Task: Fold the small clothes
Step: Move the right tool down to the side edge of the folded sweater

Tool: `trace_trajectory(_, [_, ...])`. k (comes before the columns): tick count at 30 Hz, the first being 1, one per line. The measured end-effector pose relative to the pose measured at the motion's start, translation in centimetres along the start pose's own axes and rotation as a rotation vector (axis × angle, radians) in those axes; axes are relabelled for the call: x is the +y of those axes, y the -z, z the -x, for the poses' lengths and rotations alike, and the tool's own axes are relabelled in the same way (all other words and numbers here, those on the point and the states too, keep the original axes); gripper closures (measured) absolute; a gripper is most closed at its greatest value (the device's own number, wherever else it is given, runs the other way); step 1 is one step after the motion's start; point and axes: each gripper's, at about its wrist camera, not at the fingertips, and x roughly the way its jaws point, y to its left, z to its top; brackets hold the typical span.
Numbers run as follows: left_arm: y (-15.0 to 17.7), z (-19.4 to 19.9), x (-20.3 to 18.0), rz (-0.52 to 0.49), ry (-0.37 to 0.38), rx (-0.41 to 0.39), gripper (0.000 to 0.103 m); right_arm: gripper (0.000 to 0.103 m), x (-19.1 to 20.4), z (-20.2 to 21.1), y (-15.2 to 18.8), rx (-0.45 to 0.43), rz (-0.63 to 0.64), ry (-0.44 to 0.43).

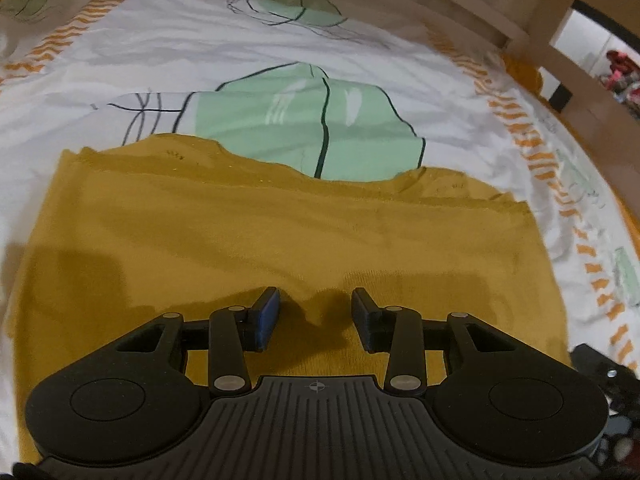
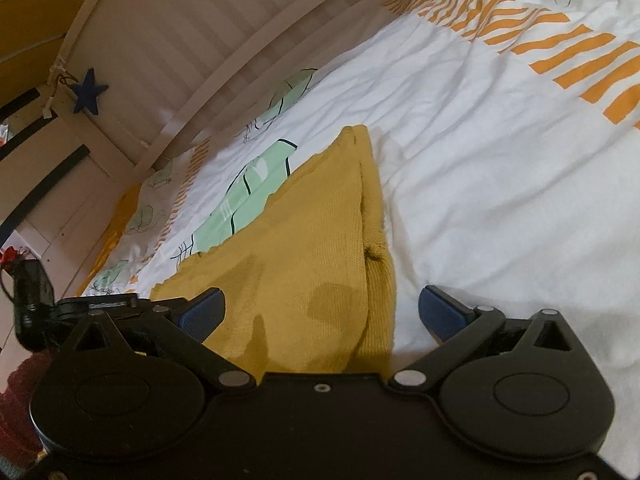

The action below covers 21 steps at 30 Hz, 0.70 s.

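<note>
mustard garment (image 1: 248,240) lies flat on the white printed bedcover (image 1: 160,56), directly ahead of and beneath the left gripper (image 1: 316,316). we see the left gripper's jaws set partly apart with a raised fold of the knit between them; the blue pads (image 1: 269,320) do not press on it. the right gripper (image 2: 322,312) sits at the garment's edge, where a folded flap (image 2: 376,248) runs forward between its fingers. we see its jaws spread wide, nothing gripped. bedcover lies to its right, a slatted bed frame (image 2: 192,52) beyond it to the left.
</note>
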Motion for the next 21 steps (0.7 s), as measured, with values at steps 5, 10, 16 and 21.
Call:
trace_trajectory(5, [0.3,-0.4,-0.5,-0.044,-0.027,0.009,0.064,0.0,-0.1,-0.1,-0.2,0.007,-0.011,-0.002])
trace_trajectory(10, [-0.5,-0.5,-0.7,-0.035,-0.036,0.039,0.064,0.0,-0.2,-0.1,-0.4,0.013,-0.02,-0.009])
trace_trajectory(16, [-2.3,-1.4,-1.3,-0.019,-0.019,0.075,0.064,0.0,-0.3,-0.2,-0.5,0.017,-0.026,-0.014])
trace_trajectory(21, [-3.4,-2.5,-1.2,0.033,-0.026,0.096,0.064,0.0,-0.4,-0.2,-0.6,0.02,-0.038,-0.022])
